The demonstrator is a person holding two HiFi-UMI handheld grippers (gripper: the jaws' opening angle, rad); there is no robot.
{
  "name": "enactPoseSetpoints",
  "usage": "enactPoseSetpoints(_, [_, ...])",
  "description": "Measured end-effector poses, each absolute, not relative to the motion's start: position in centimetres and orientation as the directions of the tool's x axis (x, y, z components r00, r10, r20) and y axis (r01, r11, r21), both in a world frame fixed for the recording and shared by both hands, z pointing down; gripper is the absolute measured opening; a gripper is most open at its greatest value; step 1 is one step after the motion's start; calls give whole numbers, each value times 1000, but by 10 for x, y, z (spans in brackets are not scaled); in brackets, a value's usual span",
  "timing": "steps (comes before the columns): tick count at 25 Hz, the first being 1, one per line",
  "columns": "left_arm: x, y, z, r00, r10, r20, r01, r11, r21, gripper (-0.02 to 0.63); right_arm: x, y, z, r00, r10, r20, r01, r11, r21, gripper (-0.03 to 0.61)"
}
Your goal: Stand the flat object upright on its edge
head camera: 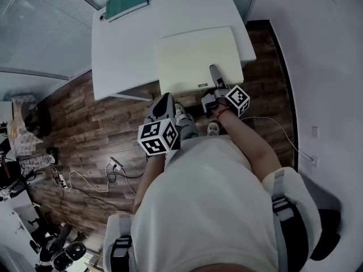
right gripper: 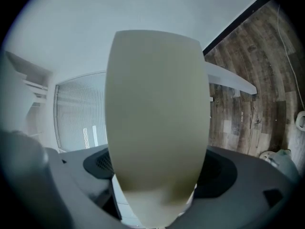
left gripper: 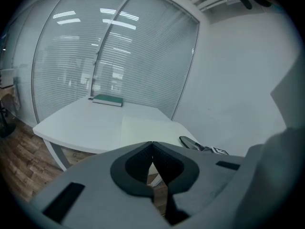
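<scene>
Head view: a white table [head camera: 125, 50] stands on a wood-plank floor [head camera: 85, 123], with a plain wall [head camera: 317, 50] close along its right side and a glass partition beyond its far and left sides. A cream flat board [head camera: 193, 55] lies face down on the table's near right part. The board's near edge sits at the table's near rim, and its right edge is close to the table's right corner. The tabletop left of the board is bare. A green book [head camera: 126, 3] lies at the far edge, well apart from the board. Cables [head camera: 108, 174] trail on the floor to the person's left.

The right gripper [head camera: 216, 77] reaches in from the near side and meets the board at the right end of its near edge, one jaw lying on top of the board. Right gripper view: the board fills the gap between the two jaws, which are clamped on it.

The left gripper [head camera: 163, 103] is held off the table, over the floor, just short of the board's near left corner and not touching it. Left gripper view: its jaws are pressed together with nothing between them.
</scene>
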State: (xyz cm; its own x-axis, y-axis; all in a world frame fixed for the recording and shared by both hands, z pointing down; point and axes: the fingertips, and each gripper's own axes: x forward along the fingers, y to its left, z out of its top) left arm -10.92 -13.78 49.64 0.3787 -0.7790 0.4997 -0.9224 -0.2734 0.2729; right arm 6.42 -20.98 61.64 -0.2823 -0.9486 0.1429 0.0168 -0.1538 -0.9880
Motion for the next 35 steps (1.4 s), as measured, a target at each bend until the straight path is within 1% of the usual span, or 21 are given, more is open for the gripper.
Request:
enactPoseSetpoints(6, [-116, -145, 498, 383, -775, 503, -921, -279, 272, 20, 68, -218, 620, -254, -956, 148, 22, -158, -987, 449])
enactPoseSetpoints(11, [-121, -142, 500, 383, -773, 506, -921, -278, 273, 20, 70, -219, 617, -256, -959, 119, 38, -132, -990, 448])
enactPoseSetpoints(17, [-125, -140, 503, 380, -771, 511, -922, -271, 277, 20, 67, -221, 620, -278, -950, 143, -19, -143, -990, 445])
enactPoseSetpoints(18, [-125, -140, 504, 379, -771, 512, -922, -269, 278, 20, 66, -221, 621, -281, -949, 146, -25, -145, -989, 439])
enactPoseSetpoints(19, [-125, -139, 504, 378, -771, 512, -923, -267, 278, 20, 66, -221, 620, -283, -948, 146, -26, -144, -989, 419])
enactPoseSetpoints(21, [-125, -137, 504, 376, -772, 513, -923, -264, 279, 20, 67, -221, 618, -283, -949, 139, -22, -138, -990, 345])
enactPoseSetpoints(35, [-127, -131, 502, 358, -782, 510, -929, -245, 277, 20, 68, -225, 609, -328, -937, 122, -65, -106, -992, 275])
